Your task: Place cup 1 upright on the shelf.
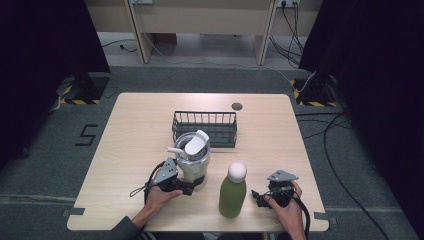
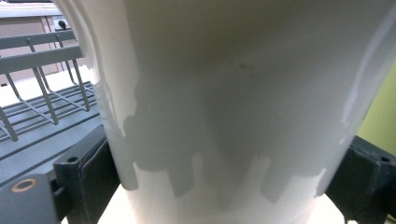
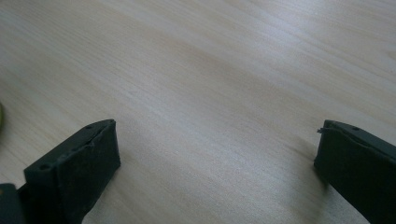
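Left tool (image 1: pixel 191 188) clamps the white tumbler (image 1: pixel 194 160) (unlifted, basket (image 1: pixel 205 129) waiting), right tool (image 1: pixel 260 196) gapes empty over the desk (image 1: pixel 140 125).

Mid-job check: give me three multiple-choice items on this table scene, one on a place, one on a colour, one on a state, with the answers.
1. Where does the wire basket stand?
A. behind the tumbler
B. in front of the bottle
C. on the floor

2. What colour is the bottle body?
A. red
B. green
C. blue

3. How is the right hand-held gripper?
A. shut on the bottle
B. shut on the basket
C. open over bare table

Answers: 1 A, the high view shows the basket just beyond the tumbler, which the left hand-held gripper has between its jaws. 2 B, green body with a white cap. 3 C, its jaws stand wide apart over the wooden table.
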`<state>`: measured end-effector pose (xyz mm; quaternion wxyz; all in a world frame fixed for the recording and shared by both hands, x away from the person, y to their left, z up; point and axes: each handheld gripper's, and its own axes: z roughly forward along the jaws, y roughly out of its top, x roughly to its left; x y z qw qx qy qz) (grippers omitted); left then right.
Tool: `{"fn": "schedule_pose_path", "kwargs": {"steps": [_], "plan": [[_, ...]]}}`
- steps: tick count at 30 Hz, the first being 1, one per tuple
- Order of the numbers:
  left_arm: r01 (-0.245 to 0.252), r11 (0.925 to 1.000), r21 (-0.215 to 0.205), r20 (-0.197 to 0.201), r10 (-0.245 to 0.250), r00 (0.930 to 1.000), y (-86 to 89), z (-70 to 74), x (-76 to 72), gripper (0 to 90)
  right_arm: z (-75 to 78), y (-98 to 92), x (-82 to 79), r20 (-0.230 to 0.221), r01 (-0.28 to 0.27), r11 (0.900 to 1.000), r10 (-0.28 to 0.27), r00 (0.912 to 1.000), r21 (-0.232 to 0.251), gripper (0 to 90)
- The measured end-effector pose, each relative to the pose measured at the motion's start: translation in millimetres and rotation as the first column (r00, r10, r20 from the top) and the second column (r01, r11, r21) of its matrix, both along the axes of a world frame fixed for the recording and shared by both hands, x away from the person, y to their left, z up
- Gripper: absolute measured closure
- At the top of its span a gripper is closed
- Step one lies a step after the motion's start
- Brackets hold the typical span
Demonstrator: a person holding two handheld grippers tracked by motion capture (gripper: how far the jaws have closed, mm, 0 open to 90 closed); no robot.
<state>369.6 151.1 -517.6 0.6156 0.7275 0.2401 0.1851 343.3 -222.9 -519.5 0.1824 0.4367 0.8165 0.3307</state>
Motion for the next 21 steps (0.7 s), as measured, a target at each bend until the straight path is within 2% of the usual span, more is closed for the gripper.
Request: {"fn": "schedule_pose_path", "kwargs": {"steps": [11,21], "plan": [[-0.003,0.9998,-0.021,0.004,0.003,1.0,-3.9,-0.2,2.4,9.7,0.0,-0.1,0.0,0.0,-0.002,1.0,0.002,1.0,-0.001,0.3],[0.004,0.9999,-0.017,0.015,-0.004,0.9999,-4.7,0.5,3.0,10.3,0.0,0.0,0.0,0.0,-0.004,1.0,0.004,1.0,-0.001,0.3]]}}
